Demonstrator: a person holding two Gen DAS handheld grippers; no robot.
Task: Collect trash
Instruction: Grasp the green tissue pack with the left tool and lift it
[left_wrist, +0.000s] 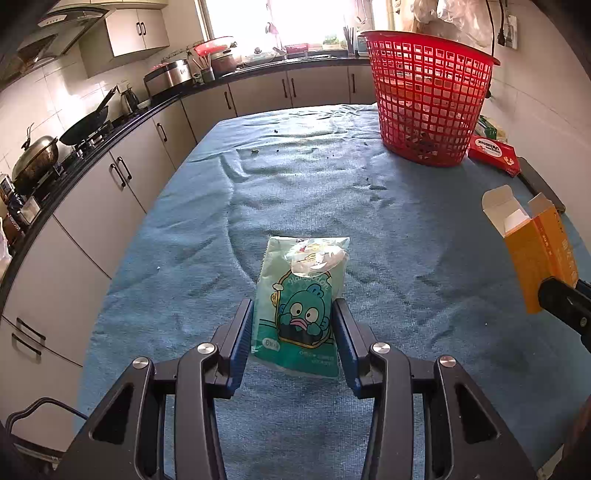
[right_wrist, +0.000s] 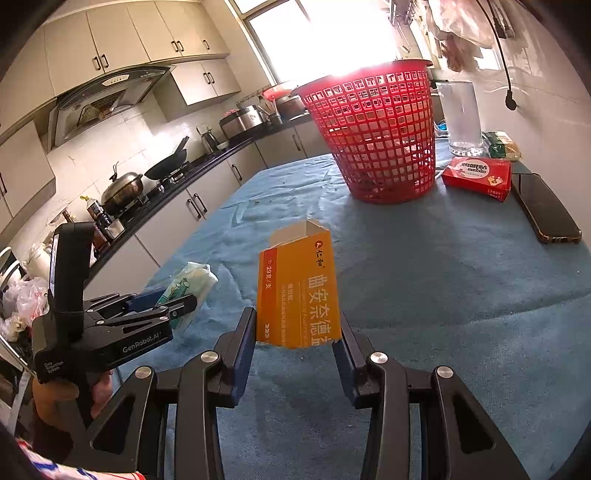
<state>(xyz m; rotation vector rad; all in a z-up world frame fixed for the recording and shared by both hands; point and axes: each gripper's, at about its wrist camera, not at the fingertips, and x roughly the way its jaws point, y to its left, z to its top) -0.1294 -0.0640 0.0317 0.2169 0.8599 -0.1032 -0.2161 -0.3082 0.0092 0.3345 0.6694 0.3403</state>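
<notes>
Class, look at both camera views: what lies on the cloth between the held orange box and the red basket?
Nothing large: the right wrist view shows bare blue cloth between the orange box and red basket; the left wrist view shows only small dark crumbs.

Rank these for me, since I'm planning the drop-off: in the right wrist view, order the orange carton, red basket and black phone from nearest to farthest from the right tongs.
1. Orange carton: clamped in the right tongs, centre.
2. Black phone: flat on the blue cloth, far right.
3. Red basket: upright at the table's far end, centre-right.
</notes>
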